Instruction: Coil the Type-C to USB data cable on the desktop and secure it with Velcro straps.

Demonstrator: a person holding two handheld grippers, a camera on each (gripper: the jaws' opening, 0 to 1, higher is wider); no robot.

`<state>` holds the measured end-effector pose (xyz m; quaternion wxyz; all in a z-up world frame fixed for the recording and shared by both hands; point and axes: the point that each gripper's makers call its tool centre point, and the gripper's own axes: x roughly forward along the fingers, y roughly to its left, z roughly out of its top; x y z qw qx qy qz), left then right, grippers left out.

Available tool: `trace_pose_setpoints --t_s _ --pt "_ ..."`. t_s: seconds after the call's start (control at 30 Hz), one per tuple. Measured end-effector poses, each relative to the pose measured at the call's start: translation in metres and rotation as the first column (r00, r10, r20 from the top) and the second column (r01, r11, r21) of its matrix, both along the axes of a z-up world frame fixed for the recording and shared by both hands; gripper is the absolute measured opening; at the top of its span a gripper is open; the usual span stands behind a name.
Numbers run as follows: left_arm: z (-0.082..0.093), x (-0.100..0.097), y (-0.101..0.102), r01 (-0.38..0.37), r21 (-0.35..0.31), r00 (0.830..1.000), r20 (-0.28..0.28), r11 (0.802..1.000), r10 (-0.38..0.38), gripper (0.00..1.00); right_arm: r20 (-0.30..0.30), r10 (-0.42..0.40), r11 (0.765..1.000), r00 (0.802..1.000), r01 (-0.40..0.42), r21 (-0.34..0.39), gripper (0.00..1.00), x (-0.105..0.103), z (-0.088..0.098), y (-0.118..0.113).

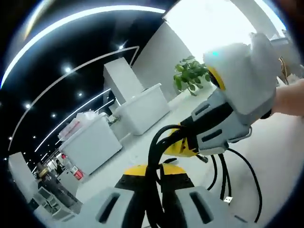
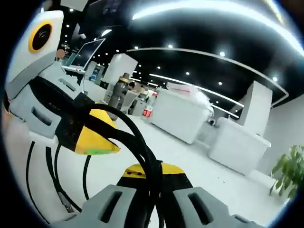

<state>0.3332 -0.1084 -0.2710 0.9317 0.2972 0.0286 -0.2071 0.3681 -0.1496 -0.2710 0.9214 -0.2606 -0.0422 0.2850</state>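
In the left gripper view, my left hand-held gripper is clenched on the black data cable, which runs up between its jaws. My right hand-held gripper comes in from the right and grips the same cable just above. Loops of cable hang down over the white counter, and a USB plug dangles near it. A green plant stands far back.

In the right gripper view, my right hand-held gripper is clenched on the cable. My left hand-held gripper holds it too, from the left. Cable loops hang below it.
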Motion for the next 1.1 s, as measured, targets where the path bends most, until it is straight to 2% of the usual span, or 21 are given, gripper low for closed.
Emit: trace_pose_setpoints --t_s 0.03,0.07,0.17,0.27,0.33,0.4,0.43,0.47,0.5,0.57,0.63,0.67,0.7,0.73,0.8,0.83,0.87,0.9,0.97,1.03,1.1 --pt "-0.007 0.001 0.002 -0.004 0.054 1.0 -0.02 0.999 0.005 0.17 0.029 -0.005 1.0 1.0 0.005 -0.025 0.05 0.0 0.002 0.0" --pt "-0.009 0.003 0.002 -0.008 0.05 1.0 -0.023 0.999 0.009 0.2 0.081 -0.013 0.997 0.997 0.02 -0.078 0.05 -0.002 0.005 0.001" --pt "-0.013 0.008 0.005 -0.017 0.038 0.999 -0.039 0.999 0.018 0.29 0.189 -0.003 0.984 0.982 0.036 -0.174 0.05 -0.008 0.011 0.006" --pt "-0.013 0.009 0.006 -0.008 0.041 0.999 -0.039 0.999 0.01 0.34 0.29 0.06 0.965 0.955 0.019 -0.262 0.04 -0.019 0.02 0.017" --pt "-0.015 0.001 -0.002 0.011 0.034 0.999 -0.043 0.999 -0.009 0.35 0.325 0.108 0.947 0.939 0.002 -0.321 0.04 -0.025 0.023 0.024" --pt "-0.015 0.0 -0.003 0.032 0.038 0.998 -0.048 0.999 -0.03 0.33 0.388 0.185 0.913 0.903 -0.012 -0.408 0.04 -0.034 0.029 0.032" --pt "-0.015 -0.001 -0.004 0.038 0.041 0.998 -0.051 0.998 -0.036 0.24 0.397 0.202 0.905 0.895 -0.015 -0.426 0.04 -0.035 0.03 0.034" --pt "-0.017 -0.003 -0.008 0.07 0.057 0.996 -0.057 0.996 -0.067 0.14 0.393 0.205 0.906 0.897 -0.022 -0.422 0.04 -0.035 0.03 0.035" --pt "-0.013 -0.002 -0.007 0.05 0.022 0.998 -0.046 0.999 -0.049 0.12 0.381 0.204 0.905 0.902 -0.025 -0.426 0.04 -0.033 0.029 0.035" --pt "-0.014 -0.002 -0.007 0.034 0.016 0.998 -0.049 0.999 -0.034 0.09 0.379 0.216 0.912 0.9 -0.046 -0.408 0.06 -0.032 0.028 0.036" --pt "-0.008 0.001 -0.003 -0.002 -0.05 0.999 -0.049 0.999 -0.001 0.04 0.394 0.214 0.928 0.894 -0.06 -0.367 0.11 -0.033 0.028 0.037" --pt "-0.006 0.002 -0.002 0.0 -0.061 0.999 -0.049 0.998 -0.003 0.03 0.393 0.215 0.933 0.894 -0.069 -0.354 0.14 -0.033 0.027 0.036" --pt "-0.004 0.002 -0.001 -0.005 -0.067 0.999 -0.05 0.998 0.002 0.03 0.37 0.191 0.952 0.909 -0.08 -0.295 0.16 -0.032 0.025 0.033" --pt "-0.005 0.002 -0.002 -0.011 -0.059 0.999 -0.052 0.998 0.008 0.03 0.325 0.172 0.974 0.93 -0.11 -0.2 0.18 -0.032 0.024 0.031" --pt "-0.006 0.002 -0.002 -0.022 -0.03 0.999 -0.045 0.999 0.02 0.03 0.277 0.121 0.991 0.953 -0.099 -0.093 0.22 -0.031 0.025 0.021" --pt "-0.006 0.002 -0.001 -0.024 -0.031 0.999 -0.047 0.999 0.022 0.03 0.227 0.082 0.996 0.97 -0.074 -0.041 0.23 -0.029 0.022 0.013" --pt "-0.005 0.001 -0.002 -0.022 -0.032 0.999 -0.046 0.999 0.021 0.03 0.188 0.087 0.996 0.978 -0.088 -0.001 0.24 -0.029 0.02 0.01" --pt "-0.005 0.001 -0.003 -0.021 -0.032 0.999 -0.045 0.999 0.019 0.03 0.176 0.115 0.992 0.978 -0.122 0.028 0.24 -0.033 0.021 0.01" --pt "-0.003 0.0 -0.004 -0.019 -0.03 0.999 -0.039 0.999 0.018 0.03 0.119 0.091 0.989 0.989 -0.104 0.104 0.27 -0.036 0.021 0.001" --pt "-0.001 0.0 -0.003 -0.021 -0.022 0.999 -0.028 1.0 0.02 0.03 0.113 0.089 0.988 0.99 -0.102 0.114 0.28 -0.041 0.024 -0.006" --pt "0.001 0.001 -0.001 -0.022 -0.021 1.0 -0.019 1.0 0.022 0.03 0.095 0.092 0.982 0.991 -0.106 0.159 0.32 -0.046 0.028 -0.014"
